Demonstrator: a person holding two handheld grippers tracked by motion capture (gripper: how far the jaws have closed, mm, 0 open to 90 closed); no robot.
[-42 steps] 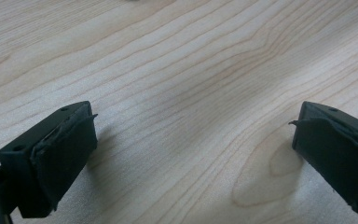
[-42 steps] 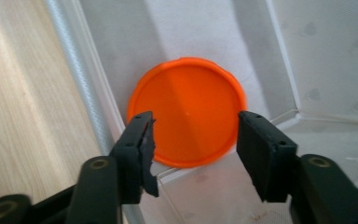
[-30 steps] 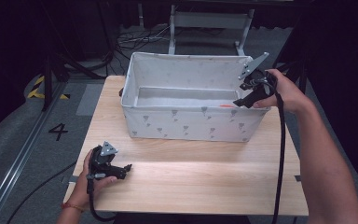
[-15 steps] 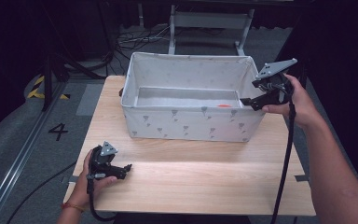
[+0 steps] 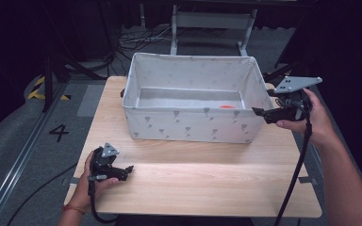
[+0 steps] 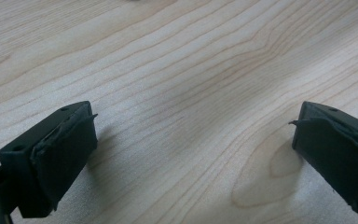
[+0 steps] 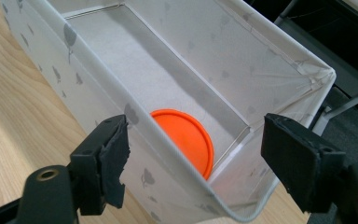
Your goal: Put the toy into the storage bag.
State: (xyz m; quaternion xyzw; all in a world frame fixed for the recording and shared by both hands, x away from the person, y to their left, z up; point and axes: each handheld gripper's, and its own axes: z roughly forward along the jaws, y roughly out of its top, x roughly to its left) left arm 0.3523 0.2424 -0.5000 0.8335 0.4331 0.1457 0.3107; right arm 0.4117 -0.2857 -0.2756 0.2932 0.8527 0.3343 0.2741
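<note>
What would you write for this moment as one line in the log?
left gripper: open, low over table | right gripper: open, beside bin | orange disc: in bin

One bin [image 5: 188,123], one orange disc [image 7: 184,138].

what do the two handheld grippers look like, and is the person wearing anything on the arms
Both the left gripper and right gripper are black, each topped by a grey three-cornered plate and trailing a black cable. Their fingers are blocky, with worn, ragged black pads. The forearms are bare of sleeves; the left wrist wears a thin orange band.
</note>
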